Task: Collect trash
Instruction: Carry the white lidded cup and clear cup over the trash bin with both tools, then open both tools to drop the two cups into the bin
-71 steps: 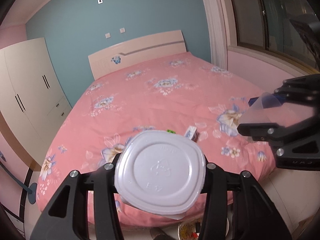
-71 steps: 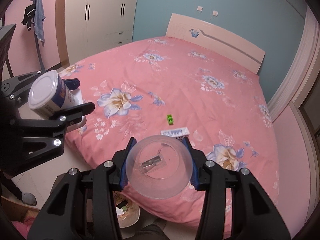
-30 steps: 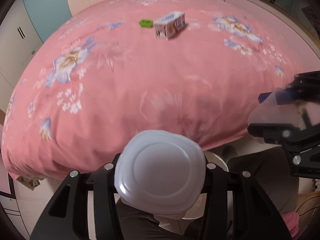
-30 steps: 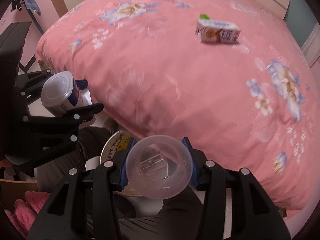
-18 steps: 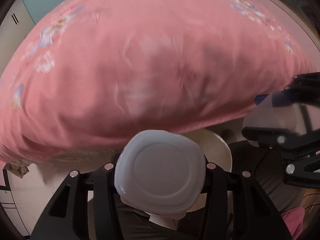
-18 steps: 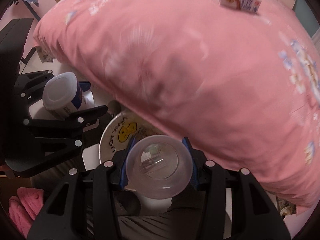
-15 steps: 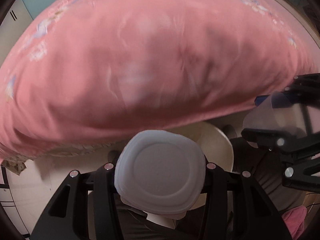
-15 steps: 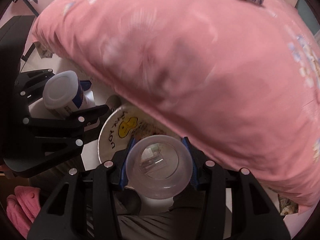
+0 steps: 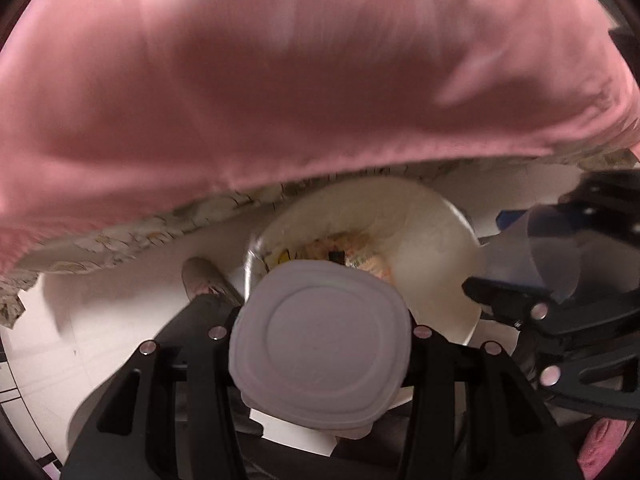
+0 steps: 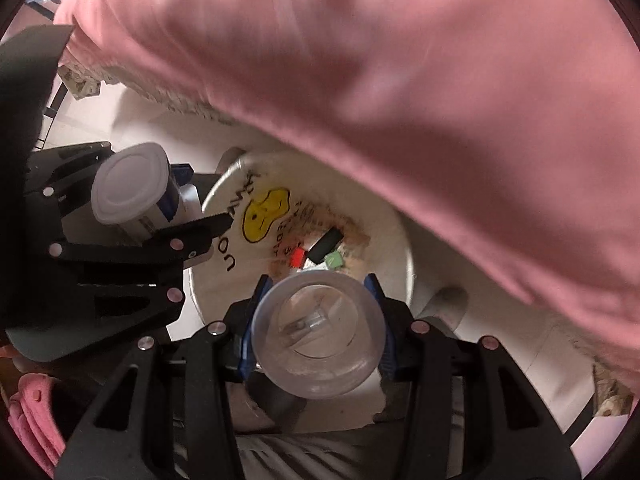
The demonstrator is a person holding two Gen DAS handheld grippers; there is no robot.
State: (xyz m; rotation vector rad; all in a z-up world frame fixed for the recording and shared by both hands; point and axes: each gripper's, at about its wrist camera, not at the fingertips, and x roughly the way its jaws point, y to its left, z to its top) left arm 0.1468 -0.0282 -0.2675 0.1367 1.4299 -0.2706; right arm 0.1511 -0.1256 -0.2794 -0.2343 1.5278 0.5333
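My left gripper (image 9: 320, 332) is shut on a white plastic container (image 9: 320, 344), its base toward the camera; it also shows in the right wrist view (image 10: 128, 188). My right gripper (image 10: 318, 332) is shut on a clear plastic cup (image 10: 318, 334), which also shows in the left wrist view (image 9: 560, 248). Both hang over a white trash bin (image 10: 224, 280) on the floor, seen too in the left wrist view (image 9: 440, 232). The bin holds red, green and black scraps (image 10: 320, 250) and has a yellow face mark (image 10: 266, 214).
The pink bedspread (image 9: 280, 80) overhangs the bin from above and fills the upper half of both views (image 10: 440, 80). White floor tiles (image 9: 100, 312) lie to the left of the bin. A pink slipper (image 10: 32, 420) is at the lower left.
Both grippers have tilted down from the bed top toward the floor and now hang over the bin, still holding the container and the cup.
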